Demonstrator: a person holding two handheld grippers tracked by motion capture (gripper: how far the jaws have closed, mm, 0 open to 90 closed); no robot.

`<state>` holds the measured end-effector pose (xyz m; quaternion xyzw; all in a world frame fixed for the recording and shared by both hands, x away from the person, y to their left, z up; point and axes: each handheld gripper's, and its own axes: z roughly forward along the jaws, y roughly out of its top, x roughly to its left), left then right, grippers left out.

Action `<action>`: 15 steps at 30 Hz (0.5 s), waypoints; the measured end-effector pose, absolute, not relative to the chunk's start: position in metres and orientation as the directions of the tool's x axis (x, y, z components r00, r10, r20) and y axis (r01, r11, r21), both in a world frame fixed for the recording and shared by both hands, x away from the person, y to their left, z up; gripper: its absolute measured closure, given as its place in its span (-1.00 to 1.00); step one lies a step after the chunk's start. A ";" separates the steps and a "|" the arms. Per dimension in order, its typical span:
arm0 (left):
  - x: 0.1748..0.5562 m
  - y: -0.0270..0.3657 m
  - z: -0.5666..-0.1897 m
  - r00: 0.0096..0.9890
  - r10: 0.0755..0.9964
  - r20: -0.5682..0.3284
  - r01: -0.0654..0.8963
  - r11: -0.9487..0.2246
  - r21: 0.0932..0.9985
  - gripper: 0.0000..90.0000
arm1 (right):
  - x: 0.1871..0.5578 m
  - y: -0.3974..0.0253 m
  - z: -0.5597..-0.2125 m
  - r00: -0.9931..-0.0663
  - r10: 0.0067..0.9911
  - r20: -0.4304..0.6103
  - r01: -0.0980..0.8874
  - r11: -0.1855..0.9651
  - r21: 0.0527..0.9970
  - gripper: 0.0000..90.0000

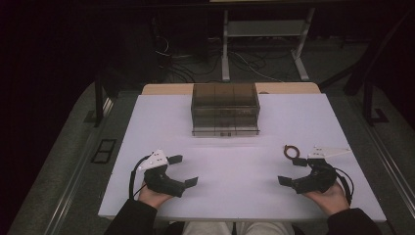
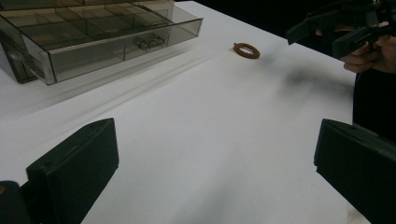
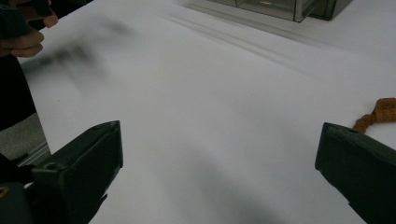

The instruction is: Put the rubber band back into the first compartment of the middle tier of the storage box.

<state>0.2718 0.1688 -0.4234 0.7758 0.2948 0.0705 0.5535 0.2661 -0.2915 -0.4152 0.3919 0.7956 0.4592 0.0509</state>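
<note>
Brown ring [image 3: 380,113] lies half cut off beside right tongs [image 3: 219,172].

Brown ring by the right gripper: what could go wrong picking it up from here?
The ring lies flat on the table, so the right gripper, jaws wide open, may skid it away instead of pinching it. It is thin and looks soft, so it may fold or slip out. The drawer box is far back; a loose hold could drop it on the way.
</note>
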 end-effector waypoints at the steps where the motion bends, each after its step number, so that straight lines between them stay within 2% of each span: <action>1: 0.272 0.169 -0.423 0.814 0.539 -0.217 0.380 -0.212 0.901 -1.00 | 0.266 -0.291 -0.414 -0.689 0.670 0.278 0.577 0.274 0.769 -1.00; 15: 0.272 0.171 -0.423 0.808 0.546 -0.223 0.387 -0.204 0.900 -1.00 | 0.267 -0.291 -0.403 -0.704 0.662 0.257 0.569 0.310 0.762 -1.00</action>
